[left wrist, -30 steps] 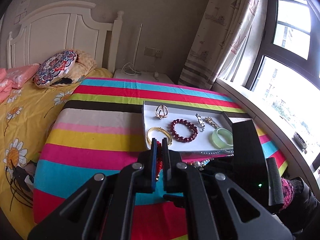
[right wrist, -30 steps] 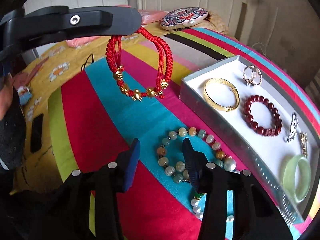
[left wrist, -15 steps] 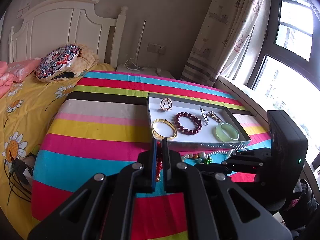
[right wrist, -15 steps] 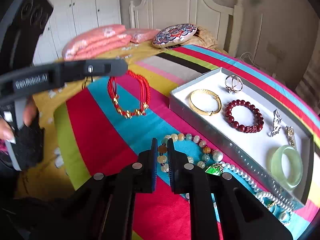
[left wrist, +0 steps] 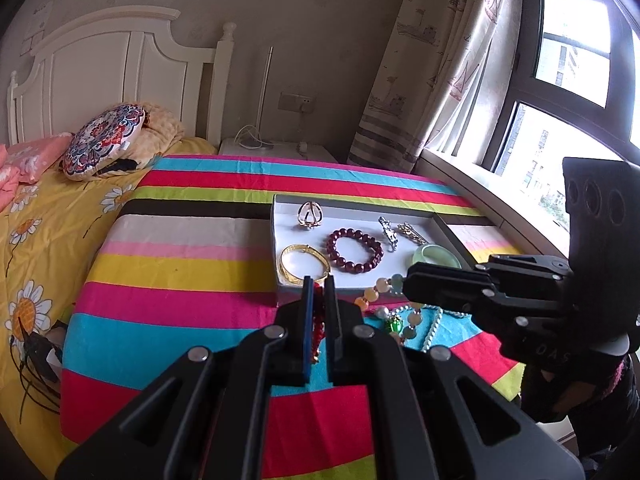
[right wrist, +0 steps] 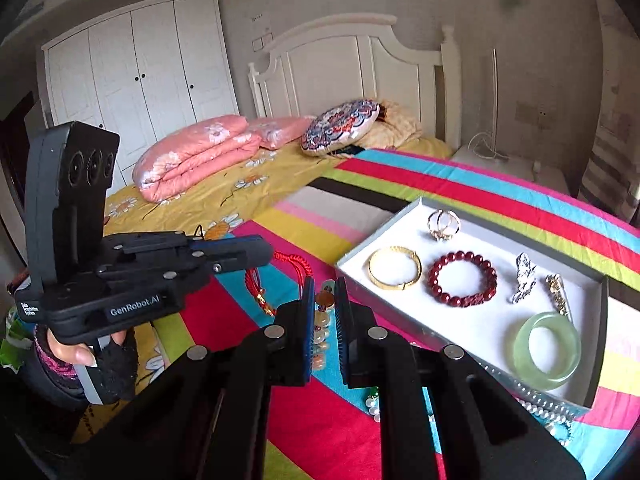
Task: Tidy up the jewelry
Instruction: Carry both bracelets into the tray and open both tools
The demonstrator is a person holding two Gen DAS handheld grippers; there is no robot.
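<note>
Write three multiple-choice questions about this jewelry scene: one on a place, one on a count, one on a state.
1. Where does the jade bangle lie?
A. in the tray
B. on the pillow
C. on the windowsill

2. How many pieces lie in the tray?
A. four
B. six
C. nine

3. How is the left gripper?
A. open and empty
B. shut on the red cord bracelet
C. shut on nothing

Key:
1 A: the bangle rests on the tray's white floor, at its near end.
2 B: rings, a gold bangle, a red bead bracelet, two brooches and the jade bangle.
3 B: the red cord hangs from between its closed fingers.
</note>
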